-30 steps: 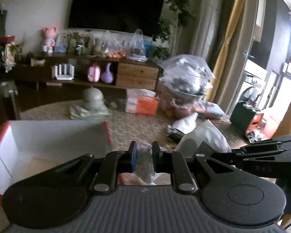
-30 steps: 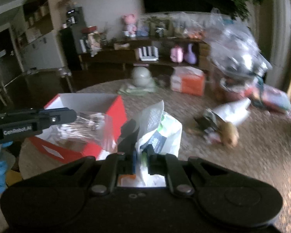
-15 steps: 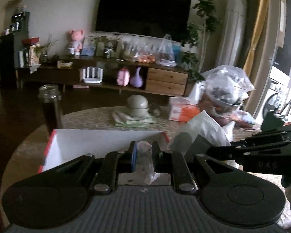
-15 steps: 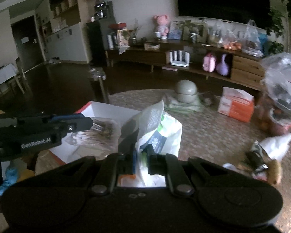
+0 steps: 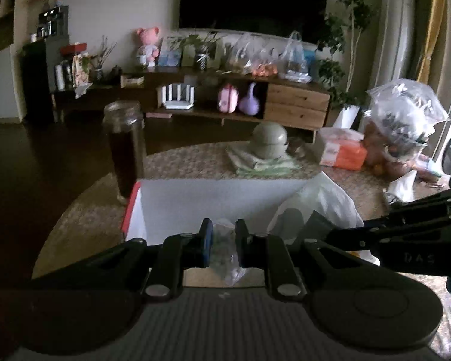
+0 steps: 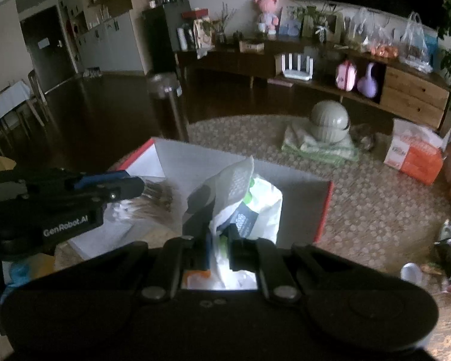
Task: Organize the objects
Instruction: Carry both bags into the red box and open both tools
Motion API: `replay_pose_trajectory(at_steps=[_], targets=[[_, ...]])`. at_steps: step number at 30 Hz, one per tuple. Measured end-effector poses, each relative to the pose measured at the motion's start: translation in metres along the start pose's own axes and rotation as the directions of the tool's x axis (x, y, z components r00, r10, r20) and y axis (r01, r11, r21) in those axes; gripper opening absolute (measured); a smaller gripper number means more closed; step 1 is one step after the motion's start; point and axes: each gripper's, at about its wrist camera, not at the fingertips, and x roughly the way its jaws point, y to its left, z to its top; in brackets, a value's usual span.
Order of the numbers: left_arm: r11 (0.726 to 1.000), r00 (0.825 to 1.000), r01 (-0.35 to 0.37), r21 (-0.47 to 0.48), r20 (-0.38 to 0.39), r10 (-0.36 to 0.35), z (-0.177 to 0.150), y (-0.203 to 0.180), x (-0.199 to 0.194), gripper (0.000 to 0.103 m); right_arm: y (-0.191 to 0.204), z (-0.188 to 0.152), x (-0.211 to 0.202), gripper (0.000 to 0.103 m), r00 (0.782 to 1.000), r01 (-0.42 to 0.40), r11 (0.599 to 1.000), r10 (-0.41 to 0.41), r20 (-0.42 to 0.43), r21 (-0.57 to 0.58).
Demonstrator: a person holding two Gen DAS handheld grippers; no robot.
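Left tool (image 5: 222,242) grips a clear crinkled plastic bag (image 5: 227,258); right tool (image 6: 218,248) grips a white-green plastic pouch (image 6: 255,207), both over the red-rimmed white cardboard box (image 5: 213,198).

Open red-and-white cardboard box (image 6: 297,192) sat near centre, its far wall raised. Tall dark glass jar (image 5: 124,147) blocked its far-left corner. Grey domed pot on folded green cloths (image 6: 327,126) stood far; speckled tabletop (image 6: 372,210) between lay bare, right side passable.
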Motion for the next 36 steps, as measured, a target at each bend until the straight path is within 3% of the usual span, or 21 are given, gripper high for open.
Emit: replay_pose_trajectory(at_steps=[15,28,30,33,35,36], targets=[[0.999,0.994,-0.044,0.028,-0.099,0.046,-0.027,0.024,0.027,0.015,0.010,-0.023,0.050,0.011,0.992,0.012,1.000,-0.014,-0.124,-0.018],[0.997,0.971,-0.051,0.064,-0.231,0.065,-0.036,0.022,0.044,0.015,0.014,-0.029,0.050,0.030,0.989,0.014,0.999,-0.019,-0.149,-0.030],[0.996,0.968,-0.061,0.068,-0.241,0.076,-0.037,0.021,0.044,0.019,0.014,-0.029,0.046,0.031,0.990,0.010,0.999,-0.014,-0.141,-0.031],[0.997,0.966,-0.056,0.062,-0.249,0.070,-0.038,0.019,0.043,0.037,0.015,-0.029,0.037,0.033,0.992,0.002,0.999,-0.007,-0.126,-0.037],[0.998,0.968,-0.023,0.060,-0.247,0.037,-0.038,0.014,0.039,0.060,0.015,-0.029,0.031,0.036,0.993,0.001,0.999,-0.006,-0.116,-0.039],[0.997,0.970,-0.019,0.072,-0.241,0.036,-0.038,0.010,0.037,0.066,0.015,-0.030,0.028,0.036,0.994,-0.002,0.999,-0.003,-0.110,-0.042]])
